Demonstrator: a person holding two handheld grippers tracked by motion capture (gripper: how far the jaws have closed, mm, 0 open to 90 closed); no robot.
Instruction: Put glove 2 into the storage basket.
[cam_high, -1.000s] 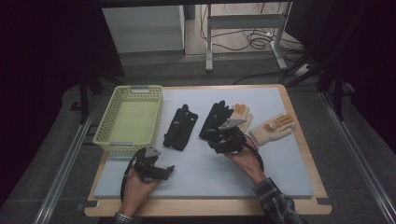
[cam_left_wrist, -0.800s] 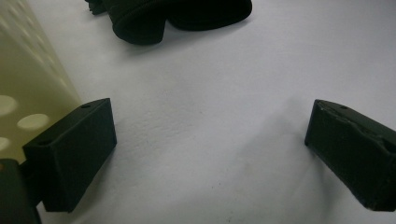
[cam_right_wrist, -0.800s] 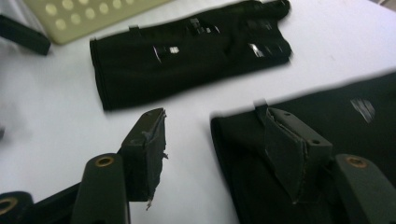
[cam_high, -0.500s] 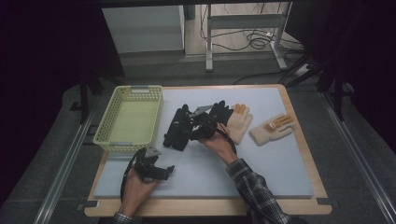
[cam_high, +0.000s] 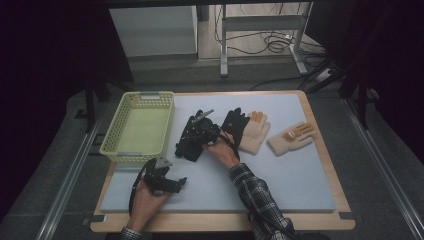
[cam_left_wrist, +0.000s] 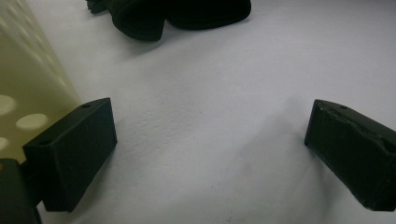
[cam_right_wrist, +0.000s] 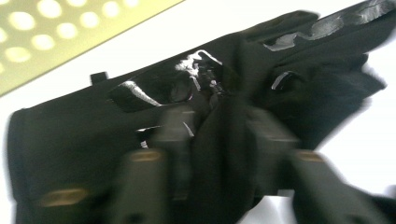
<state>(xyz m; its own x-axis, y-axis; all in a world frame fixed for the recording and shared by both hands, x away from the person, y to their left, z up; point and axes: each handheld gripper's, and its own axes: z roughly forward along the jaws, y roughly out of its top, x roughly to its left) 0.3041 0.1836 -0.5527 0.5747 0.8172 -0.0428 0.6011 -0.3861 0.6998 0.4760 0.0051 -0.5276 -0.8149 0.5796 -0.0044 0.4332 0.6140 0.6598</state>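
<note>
Right gripper (cam_high: 197, 131) jaws just closing, pinching soft, limp black glove (cam_right_wrist: 224, 140) fabric between. Left gripper (cam_high: 170, 182) jaws wide apart above matte mat (cam_left_wrist: 210, 140).

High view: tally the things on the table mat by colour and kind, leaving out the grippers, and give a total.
Black gloves: 2
Beige gloves: 2
Yellow-green basket: 1
Total: 5

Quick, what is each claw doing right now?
Left claw: open, holding nothing.
Right claw: has just been closing, pinching a fold of the black glove.
</note>
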